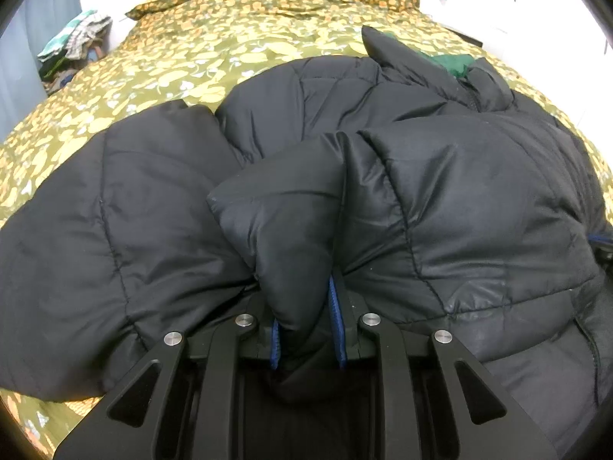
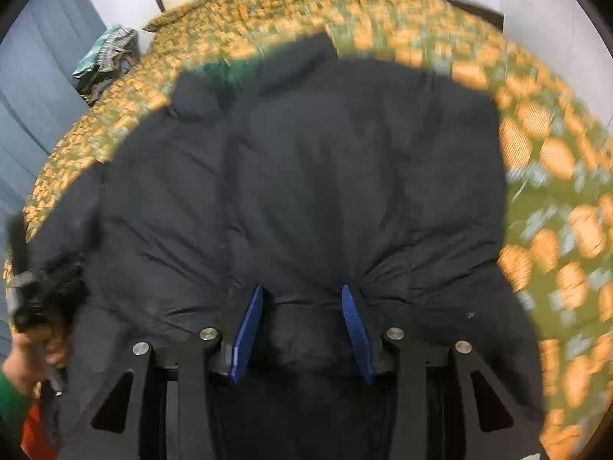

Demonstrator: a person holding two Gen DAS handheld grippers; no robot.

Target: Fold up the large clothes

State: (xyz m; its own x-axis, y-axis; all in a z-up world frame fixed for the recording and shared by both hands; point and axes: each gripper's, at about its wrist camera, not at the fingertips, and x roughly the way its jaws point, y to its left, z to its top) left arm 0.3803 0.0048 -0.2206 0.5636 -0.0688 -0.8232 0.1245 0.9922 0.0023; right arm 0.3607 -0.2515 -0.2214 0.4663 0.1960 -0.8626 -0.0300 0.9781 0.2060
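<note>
On the bed's olive floral bedspread (image 1: 184, 57) lies a black puffer jacket (image 1: 440, 199), collar toward the far end with a green lining showing there. At the near hem, the left gripper (image 1: 306, 306) stands narrow, its blue pads pinching a bunched fold of the quilted fabric. The right gripper (image 2: 302, 299) clamps a thicker roll of the hem between wider-set blue pads; its view is blurred. At that view's left edge a hand (image 2: 34, 349) in a green sleeve grips the other tool. To fold well, I judge both grips should travel together toward the collar, keeping the hem level so the padding doubles over evenly without slipping.
</note>
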